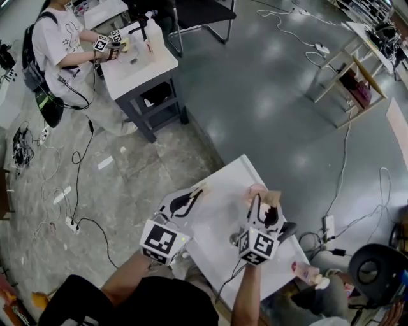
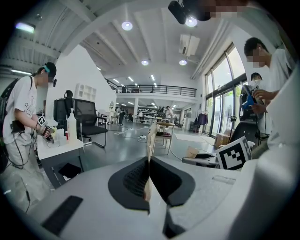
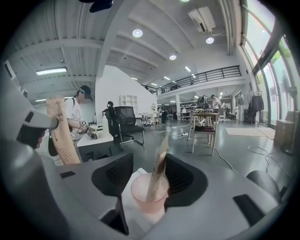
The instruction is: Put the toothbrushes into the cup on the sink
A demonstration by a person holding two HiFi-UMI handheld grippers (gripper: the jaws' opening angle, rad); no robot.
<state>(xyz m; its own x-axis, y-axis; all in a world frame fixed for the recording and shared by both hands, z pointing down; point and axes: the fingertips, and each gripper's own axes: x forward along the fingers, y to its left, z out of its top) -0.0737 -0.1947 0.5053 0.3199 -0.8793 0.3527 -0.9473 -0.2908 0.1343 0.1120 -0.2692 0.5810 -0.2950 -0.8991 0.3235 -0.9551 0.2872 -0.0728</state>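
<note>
A pink cup [image 1: 256, 191] stands on the white sink top [image 1: 223, 184]. One toothbrush in a brown paper packet [image 3: 158, 164] leans upright inside the cup [image 3: 147, 194]. My right gripper [image 3: 150, 177] is open, its jaws standing on either side of the cup and packet without pressing on them; in the head view this gripper [image 1: 266, 213] is right at the cup. My left gripper [image 2: 149, 180] is shut on a second brown toothbrush packet [image 2: 151, 138], seen edge-on. That gripper [image 1: 183, 204] hovers over the sink's left part, with its packet [image 3: 61, 136] showing at the left of the right gripper view.
Another person [image 1: 54, 44] works with grippers at a white table [image 1: 137, 67] at the far left. Cables [image 1: 76, 191] lie on the floor to the left. A wooden rack [image 1: 354, 70] stands far right, a round stool [image 1: 370, 270] close right, and a black chair [image 1: 197, 16] at the top.
</note>
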